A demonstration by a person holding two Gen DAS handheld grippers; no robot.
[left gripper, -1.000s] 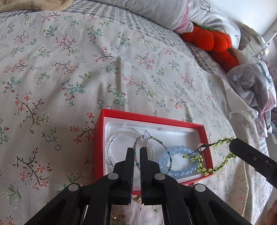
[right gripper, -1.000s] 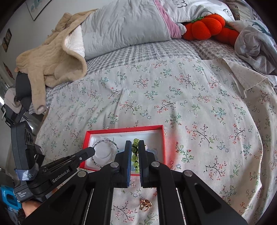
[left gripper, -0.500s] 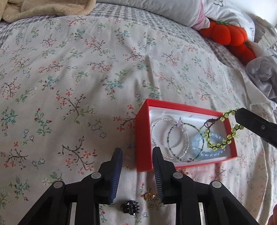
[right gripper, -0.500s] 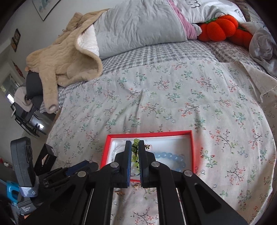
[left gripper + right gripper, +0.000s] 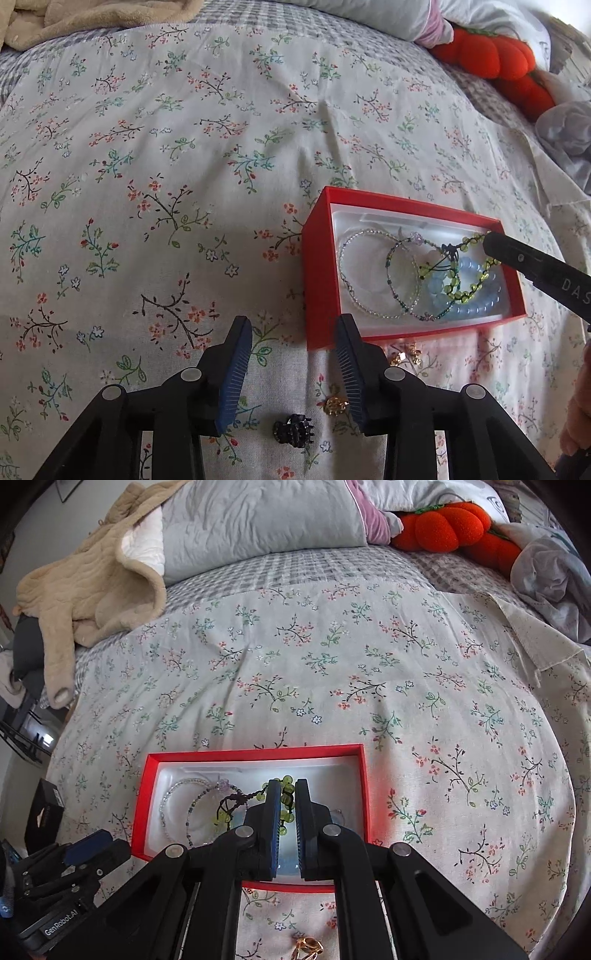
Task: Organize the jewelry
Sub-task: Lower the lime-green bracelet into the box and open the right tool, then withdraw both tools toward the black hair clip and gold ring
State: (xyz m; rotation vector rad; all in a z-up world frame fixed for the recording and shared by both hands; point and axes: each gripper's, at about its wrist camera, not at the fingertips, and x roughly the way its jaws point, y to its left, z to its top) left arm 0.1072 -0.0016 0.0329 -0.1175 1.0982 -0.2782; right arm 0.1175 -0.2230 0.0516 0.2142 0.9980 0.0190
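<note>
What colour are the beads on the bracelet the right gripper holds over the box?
Yellow-green beads on dark cord; the left wrist view shows them best.

Floral bedspread [image 5: 332, 664], grey pillow [image 5: 258, 517]

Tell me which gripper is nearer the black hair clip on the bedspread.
Left. The left gripper hangs open right over the black hair clip; the right gripper is over the red box, shut on the green bead bracelet.

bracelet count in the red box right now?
4 in the red box: clear bead bracelet leftmost, dark green one beside it, blue bead bracelet rightmost, yellow-green bracelet draped over it, pinched by right gripper.
</note>
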